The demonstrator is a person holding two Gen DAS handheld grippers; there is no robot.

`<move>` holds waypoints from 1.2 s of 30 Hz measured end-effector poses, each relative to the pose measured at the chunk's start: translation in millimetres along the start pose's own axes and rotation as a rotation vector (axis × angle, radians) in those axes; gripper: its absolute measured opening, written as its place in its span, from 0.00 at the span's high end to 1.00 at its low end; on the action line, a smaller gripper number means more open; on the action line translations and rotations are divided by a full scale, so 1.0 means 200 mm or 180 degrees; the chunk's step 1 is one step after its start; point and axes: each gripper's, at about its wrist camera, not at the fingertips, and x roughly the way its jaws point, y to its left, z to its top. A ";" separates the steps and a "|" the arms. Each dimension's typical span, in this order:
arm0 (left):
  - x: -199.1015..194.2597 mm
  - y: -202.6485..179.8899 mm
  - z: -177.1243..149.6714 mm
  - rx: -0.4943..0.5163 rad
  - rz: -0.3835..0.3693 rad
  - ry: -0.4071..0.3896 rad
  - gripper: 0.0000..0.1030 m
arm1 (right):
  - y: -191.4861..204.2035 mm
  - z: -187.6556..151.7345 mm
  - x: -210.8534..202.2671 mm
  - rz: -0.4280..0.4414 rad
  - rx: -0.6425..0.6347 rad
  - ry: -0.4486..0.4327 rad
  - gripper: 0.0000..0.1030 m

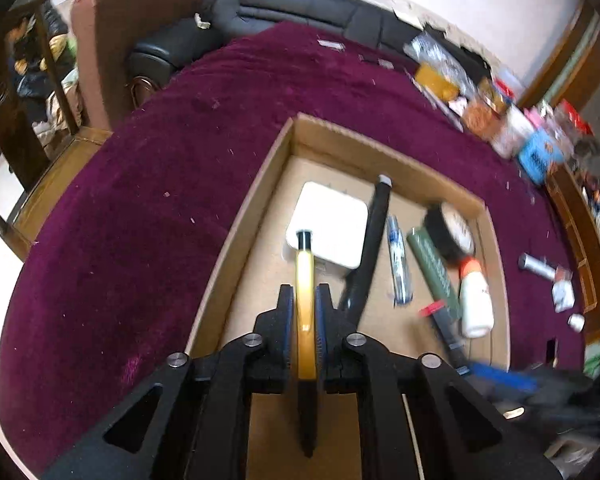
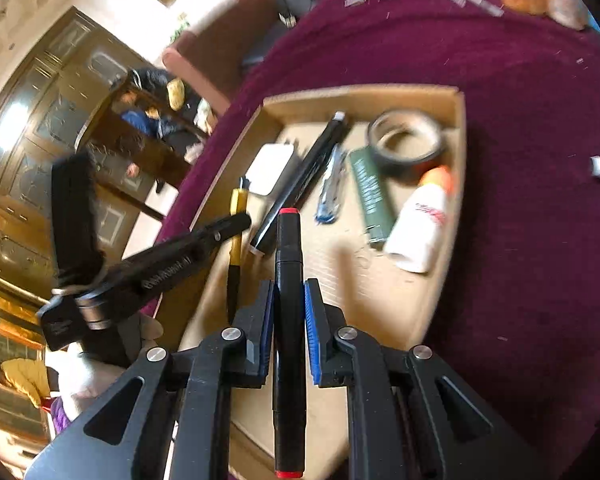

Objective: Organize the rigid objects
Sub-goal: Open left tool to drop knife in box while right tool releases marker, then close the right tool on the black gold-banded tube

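Yellow pen clamped lengthwise in left gripper, black marker likewise in right gripper, above cardboard box.

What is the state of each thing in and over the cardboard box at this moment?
Shallow brown cardboard box: open, on the purple cloth.
Yellow pen: held between the left gripper jaws, over the box.
Black marker with red ends: between the right gripper jaws, small gaps visible.
White glue bottle with orange cap: lying, capped.
Black tape roll: lying flat.
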 end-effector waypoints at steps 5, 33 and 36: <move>-0.21 0.04 -0.07 -0.0074 -0.0146 -0.0311 0.68 | 0.03 0.03 0.12 -0.0201 0.0079 0.0110 0.88; -0.72 -0.38 -0.55 0.0213 -0.0795 -0.1008 0.41 | -0.66 -0.53 -0.98 -0.1099 0.0775 -0.1458 0.20; -0.67 -0.52 -0.60 0.0356 -0.0838 -0.0841 0.41 | -0.73 -0.60 -0.94 -0.1273 0.0786 -0.1308 0.32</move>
